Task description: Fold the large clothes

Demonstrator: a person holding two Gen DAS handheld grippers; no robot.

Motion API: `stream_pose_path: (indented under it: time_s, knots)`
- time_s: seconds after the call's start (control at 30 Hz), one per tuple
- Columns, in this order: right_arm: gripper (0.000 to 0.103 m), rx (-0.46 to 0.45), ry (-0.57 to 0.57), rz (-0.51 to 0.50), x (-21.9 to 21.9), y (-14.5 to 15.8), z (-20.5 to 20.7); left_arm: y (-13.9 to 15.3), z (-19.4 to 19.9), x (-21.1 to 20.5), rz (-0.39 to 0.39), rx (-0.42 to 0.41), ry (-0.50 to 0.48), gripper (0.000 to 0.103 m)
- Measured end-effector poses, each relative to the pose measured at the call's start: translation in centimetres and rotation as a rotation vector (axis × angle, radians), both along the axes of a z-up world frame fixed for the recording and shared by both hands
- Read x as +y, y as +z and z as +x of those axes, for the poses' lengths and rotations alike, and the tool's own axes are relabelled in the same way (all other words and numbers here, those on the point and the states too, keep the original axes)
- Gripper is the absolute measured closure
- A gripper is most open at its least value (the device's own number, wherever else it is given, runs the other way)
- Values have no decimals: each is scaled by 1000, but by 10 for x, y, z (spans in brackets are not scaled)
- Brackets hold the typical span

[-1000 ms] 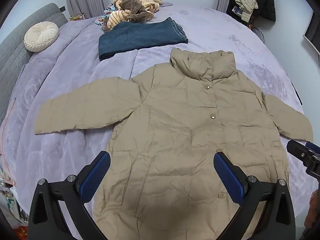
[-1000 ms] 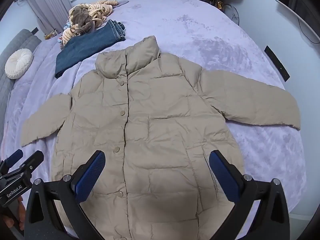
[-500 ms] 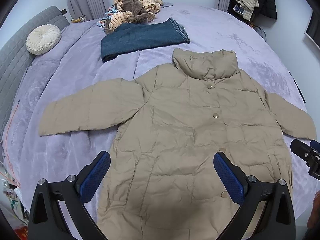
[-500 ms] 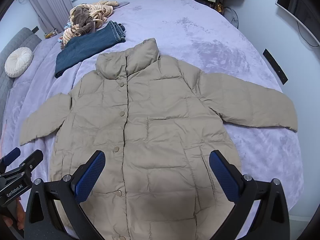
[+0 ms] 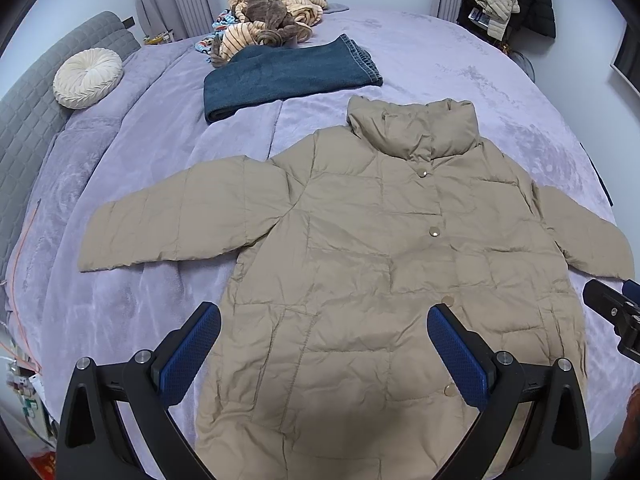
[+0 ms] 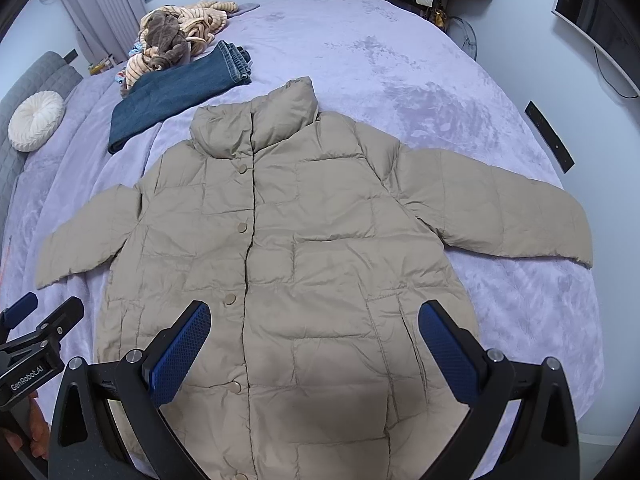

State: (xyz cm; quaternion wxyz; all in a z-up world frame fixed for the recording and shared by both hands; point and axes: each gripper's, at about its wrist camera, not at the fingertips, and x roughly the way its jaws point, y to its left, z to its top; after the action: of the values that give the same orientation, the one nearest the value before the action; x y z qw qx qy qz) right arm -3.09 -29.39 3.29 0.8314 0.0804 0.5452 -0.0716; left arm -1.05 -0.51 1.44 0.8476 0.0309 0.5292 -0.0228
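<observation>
The beige puffer jacket (image 5: 360,280) lies flat, front up, sleeves spread on the lilac bed (image 5: 460,80), and with both the left gripper (image 5: 324,344) and right gripper (image 6: 314,340) hovering jaws wide apart, each should pinch a sleeve cuff and fold inward evenly.

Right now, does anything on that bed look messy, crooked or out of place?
Mostly tidy. The beige jacket lies flat, buttoned, sleeves spread, collar slightly slumped. The one untidy spot is a heap of striped clothes bunched at the far edge, behind the folded jeans. Nothing looks damaged.
</observation>
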Motion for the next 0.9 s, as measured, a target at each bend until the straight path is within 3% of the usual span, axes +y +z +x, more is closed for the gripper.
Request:
stream_pose_path:
  time_s: [0.9]
  knots:
    - [0, 1, -3, -2, -2, 1, 1, -2, 4, 2, 7, 6, 6, 0]
